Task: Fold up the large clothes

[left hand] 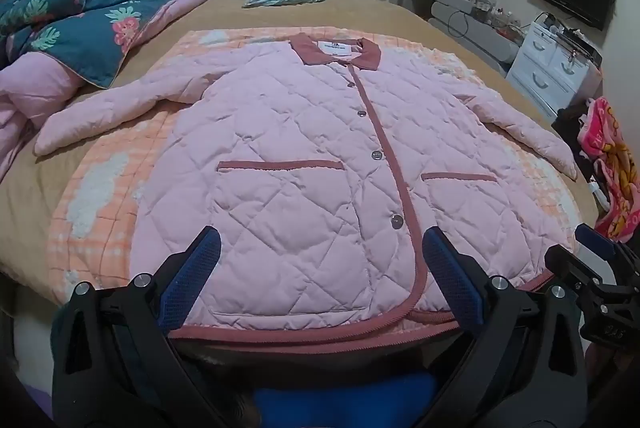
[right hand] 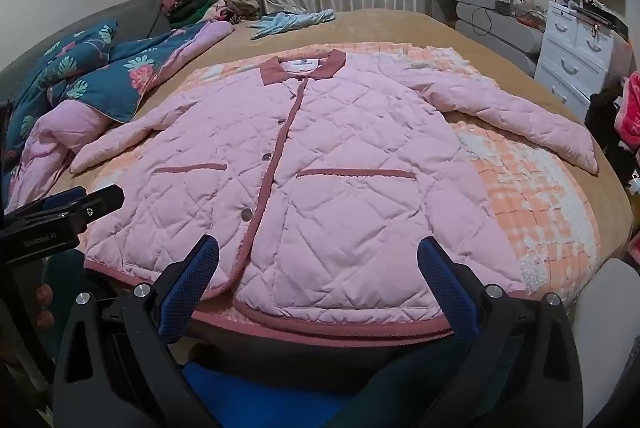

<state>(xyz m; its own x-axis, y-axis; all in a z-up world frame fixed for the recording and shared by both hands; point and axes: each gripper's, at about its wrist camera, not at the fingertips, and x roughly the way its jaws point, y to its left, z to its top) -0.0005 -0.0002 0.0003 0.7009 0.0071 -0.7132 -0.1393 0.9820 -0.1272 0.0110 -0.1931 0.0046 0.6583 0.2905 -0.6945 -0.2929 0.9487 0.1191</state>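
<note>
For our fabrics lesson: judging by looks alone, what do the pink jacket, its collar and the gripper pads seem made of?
Pink jacket: probably matte padded synthetic; diamond quilting, puffy.
Collar: darker rose, seemingly corduroy-like; faint ribbing.
Left gripper pads: blue, likely rubbery; gridded texture.

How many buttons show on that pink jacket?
4 on the jacket, all along the front placket: one just below the collar, one at the chest, one at pocket height, one near the hem. The collar may hide another.
</note>
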